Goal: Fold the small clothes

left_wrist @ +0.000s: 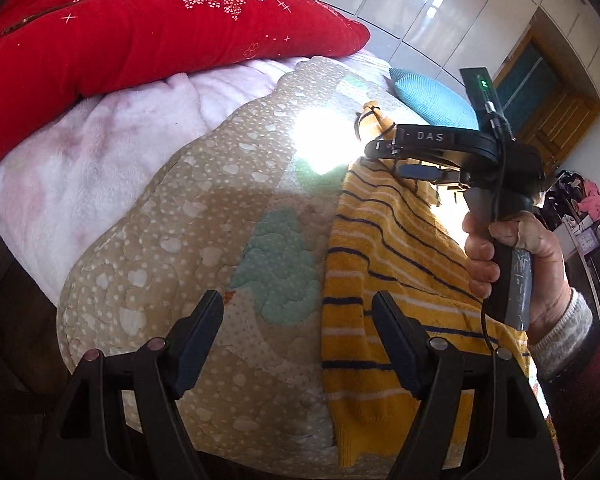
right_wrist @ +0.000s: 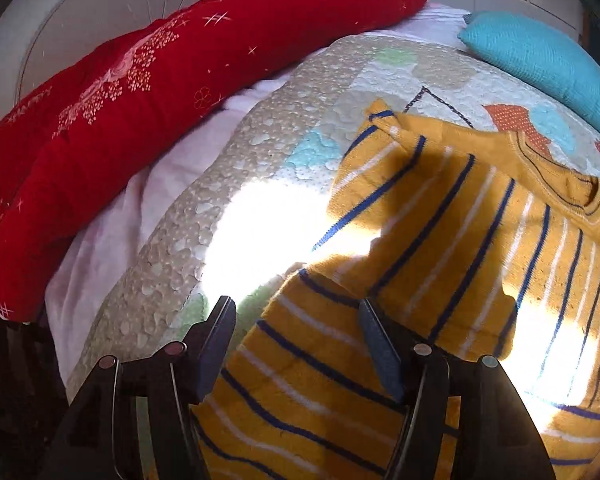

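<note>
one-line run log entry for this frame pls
task: fold small clothes | striped sweater flat on quilt, sleeve folded in | left hand-held gripper open, empty | right hand-held gripper open over sweater, no grip

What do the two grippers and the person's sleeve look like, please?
Both grippers are black plastic with dark flat fingers and metal rivets. The right gripper bears white letters DAS, a green light, a black cable and a grey-taped handle. The sleeve is dark red with a grey knitted cuff.

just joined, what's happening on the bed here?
A person with a handheld gripper in each hand is folding a small yellow striped sweater laid on a quilted bed cover. One sleeve lies folded over the body. The right gripper hangs open over the sweater, gripping nothing. The left gripper is open too, above the sweater's edge.
</note>
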Demonstrator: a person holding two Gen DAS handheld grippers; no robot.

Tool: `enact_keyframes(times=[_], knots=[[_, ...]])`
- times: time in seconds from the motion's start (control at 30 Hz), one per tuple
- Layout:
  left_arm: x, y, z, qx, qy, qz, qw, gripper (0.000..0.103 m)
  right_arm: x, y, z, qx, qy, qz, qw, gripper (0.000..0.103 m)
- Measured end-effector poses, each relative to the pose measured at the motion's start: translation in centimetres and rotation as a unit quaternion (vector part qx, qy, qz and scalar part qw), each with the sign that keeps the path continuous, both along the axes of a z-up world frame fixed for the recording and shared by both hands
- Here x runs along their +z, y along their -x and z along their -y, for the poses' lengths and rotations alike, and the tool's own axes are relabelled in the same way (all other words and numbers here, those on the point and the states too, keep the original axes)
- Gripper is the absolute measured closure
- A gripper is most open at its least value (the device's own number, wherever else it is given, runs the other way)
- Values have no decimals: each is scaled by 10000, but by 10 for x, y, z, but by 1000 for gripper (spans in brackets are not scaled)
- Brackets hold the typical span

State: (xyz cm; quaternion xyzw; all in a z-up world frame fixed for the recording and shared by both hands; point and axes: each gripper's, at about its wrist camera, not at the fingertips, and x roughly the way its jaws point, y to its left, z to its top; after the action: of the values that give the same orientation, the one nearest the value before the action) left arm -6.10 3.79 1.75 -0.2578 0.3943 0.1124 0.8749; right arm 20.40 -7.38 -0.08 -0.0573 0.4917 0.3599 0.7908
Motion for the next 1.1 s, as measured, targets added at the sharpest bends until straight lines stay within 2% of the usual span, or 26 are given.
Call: enact_keyframes(times=[0.13,0.2,0.27,0.33,0.4,0.47,0.57,0.6,0.63,0.67,0.73,0.83,0.9,1.03,1.1], knots=[[5,-1,14,-143,-62,5,9999,27,9,-11,63,-653,-243,93,9975,34],[8,-2,23,-233,-96,-3,9997,27,6,-25,105,-1127,-336,-30,9931,34],[10,-2,33,-340,-127,-6,9993,27,-5,-44,154,-1742,-457,-327,9831,33],[12,-1,41,-452,-169,-9,9988,27,-20,-56,210,-2407,-499,-558,9677,34],[14,0,48,-547,-219,-3,9983,27,-30,-56,266,-2705,-1035,-835,9535,38],[15,2,55,-619,-258,-16,9977,27,-33,-44,312,-3062,-1271,-943,9387,38],[17,4,61,-698,-196,-21,9974,27,-32,-16,361,-3145,-1615,-935,9307,37],[17,4,63,-729,-185,-24,9972,27,-32,-5,374,-3288,-1493,-903,9281,37],[17,4,65,-756,-191,-28,9969,27,-33,7,387,-3521,-1158,-800,9253,36],[18,4,68,-782,-207,-34,9967,27,-35,19,400,-3584,-1091,-696,9245,36],[17,3,74,-832,-225,-59,9963,24,-38,43,426,-3558,-1377,-670,9219,36],[14,-2,82,-901,-264,-153,9955,22,-42,75,462,-3783,-1713,-696,9070,36],[7,-8,88,-976,-286,-229,9945,21,-46,93,479,-3849,-1986,-711,8985,36],[-24,-16,90,-939,-122,-739,9928,21,-46,113,500,-4050,-2272,-772,8823,36],[-21,-9,91,-970,-150,-638,9931,21,-44,123,499,-4096,-2273,-817,8797,36]])
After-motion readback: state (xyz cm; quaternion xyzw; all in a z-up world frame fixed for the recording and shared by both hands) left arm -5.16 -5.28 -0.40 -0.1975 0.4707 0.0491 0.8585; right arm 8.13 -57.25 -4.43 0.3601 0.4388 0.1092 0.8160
